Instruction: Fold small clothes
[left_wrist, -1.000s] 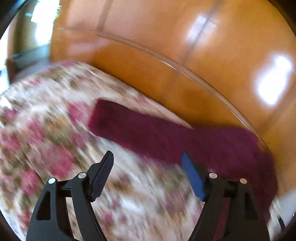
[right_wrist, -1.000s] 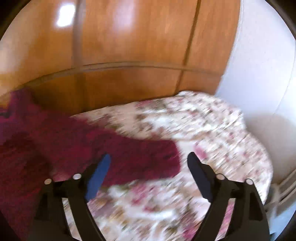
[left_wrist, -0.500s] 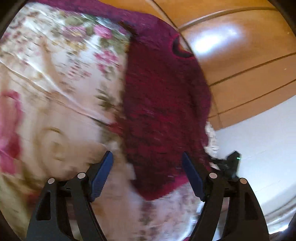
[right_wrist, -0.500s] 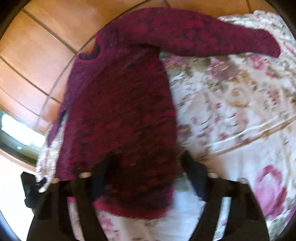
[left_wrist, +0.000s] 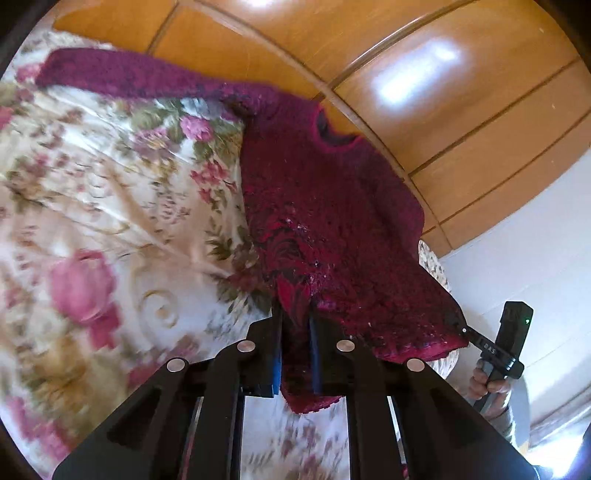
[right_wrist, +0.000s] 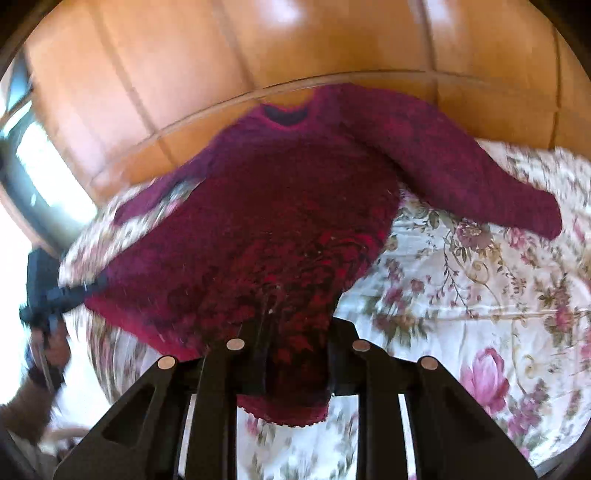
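Bright daylight fills both views. On the glossy orange-brown wooden panelling (left_wrist: 461, 122) sit blown-out white glare patches, one large patch in the left wrist view, several softer ones above the neckline of the dark red knitted sweater (right_wrist: 280, 229) in the right wrist view. A window (right_wrist: 40, 177) left of the panelling is overexposed. Motion blur smears the cream floral bedspread (left_wrist: 110, 229) left of and below the sweater, while the knit's centre is fairly sharp. Fisheye bending curves the panelling's seams, and dark vignette rings the corners.
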